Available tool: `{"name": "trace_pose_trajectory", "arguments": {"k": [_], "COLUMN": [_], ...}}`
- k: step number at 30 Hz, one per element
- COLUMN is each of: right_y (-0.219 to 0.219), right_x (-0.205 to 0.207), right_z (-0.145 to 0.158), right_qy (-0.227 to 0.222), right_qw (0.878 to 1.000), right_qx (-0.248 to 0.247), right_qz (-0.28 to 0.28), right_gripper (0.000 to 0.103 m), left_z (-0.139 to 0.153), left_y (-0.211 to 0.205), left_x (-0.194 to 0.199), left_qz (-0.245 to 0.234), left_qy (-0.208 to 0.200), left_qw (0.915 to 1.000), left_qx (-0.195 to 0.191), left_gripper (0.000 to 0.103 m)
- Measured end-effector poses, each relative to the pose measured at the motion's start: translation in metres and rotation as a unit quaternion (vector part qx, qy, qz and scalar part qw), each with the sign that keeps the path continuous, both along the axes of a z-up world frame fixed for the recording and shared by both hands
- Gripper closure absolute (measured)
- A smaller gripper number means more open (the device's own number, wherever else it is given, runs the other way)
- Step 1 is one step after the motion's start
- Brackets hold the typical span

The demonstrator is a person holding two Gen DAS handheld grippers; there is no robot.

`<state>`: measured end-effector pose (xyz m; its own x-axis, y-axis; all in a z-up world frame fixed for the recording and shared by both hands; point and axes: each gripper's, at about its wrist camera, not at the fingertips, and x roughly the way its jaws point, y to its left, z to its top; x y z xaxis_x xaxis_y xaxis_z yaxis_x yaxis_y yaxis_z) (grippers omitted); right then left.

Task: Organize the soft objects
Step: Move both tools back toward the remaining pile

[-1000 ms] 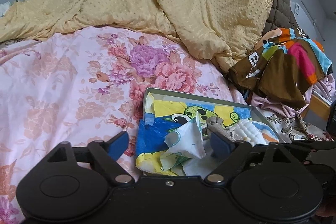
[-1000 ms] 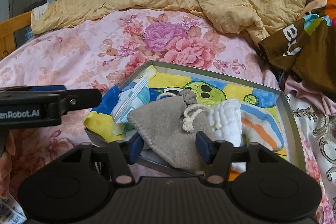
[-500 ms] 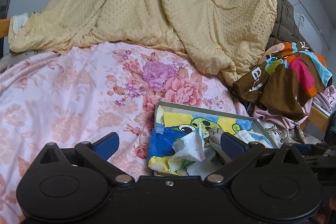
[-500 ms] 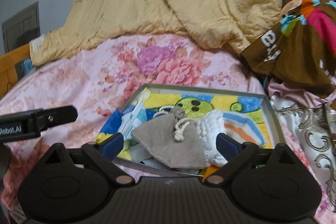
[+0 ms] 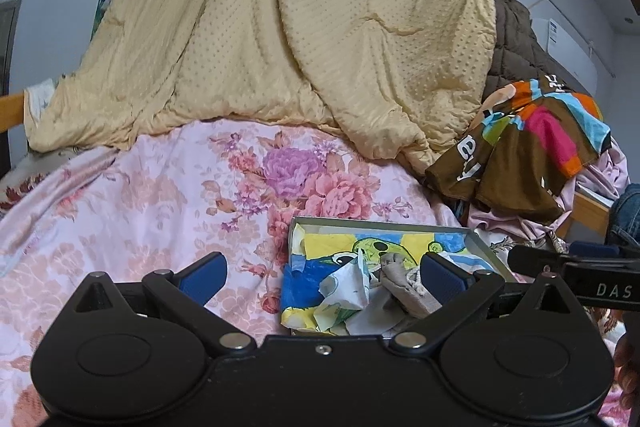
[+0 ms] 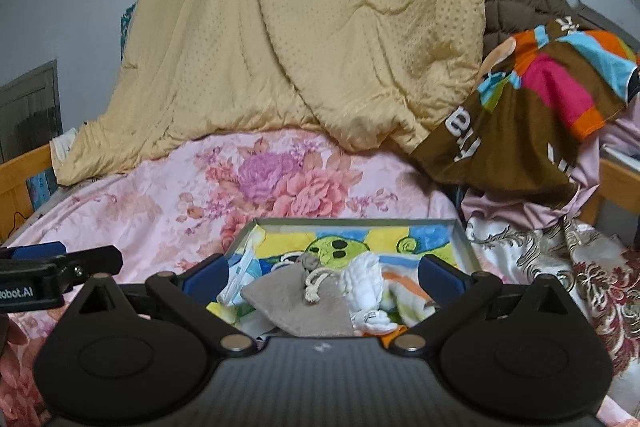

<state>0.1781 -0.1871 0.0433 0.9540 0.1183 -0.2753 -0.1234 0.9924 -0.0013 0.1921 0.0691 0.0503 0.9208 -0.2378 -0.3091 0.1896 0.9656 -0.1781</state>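
Left gripper [image 5: 323, 273] and right gripper [image 6: 323, 273] jaws just opened wide, held nothing; grey drawstring pouch [image 6: 298, 307] lay in shallow metal tray [image 6: 460, 231].

The near edge of the grey tray [image 6: 460, 239] is hidden behind the body of the right gripper [image 6: 322, 273]; the grey drawstring pouch [image 6: 296, 311] and the white cloth [image 6: 366, 287] are cut off there too; in the left wrist view the pouch [image 5: 404, 291] shows only partly behind a blue pad; the brown printed garment [image 6: 516, 143] carries white letters, folded and not readable; the left gripper [image 6: 60, 267] is cut by the picture's edge; the far air conditioner label [image 5: 554, 31] is too small to read.
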Motion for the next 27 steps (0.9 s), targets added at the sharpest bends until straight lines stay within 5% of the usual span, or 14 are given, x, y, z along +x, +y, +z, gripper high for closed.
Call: {"name": "trace_pose_trajectory", "arguments": {"k": [27], "right_y": [0.018], "right_x": [-0.109], "right_z": [-0.012], "right_qy": [-0.003], "right_qw": [0.989], "right_qx": [-0.143], "right_qz": [0.023], "right_gripper": [0.0], "left_z": [0.01], "left_y": [-0.014], "left_x": [-0.085], "left_qz": [-0.051], "left_qy": [-0.012], "left_qw": [0.9948], "left_qx": [0.087], "left_gripper": [0.001]}}
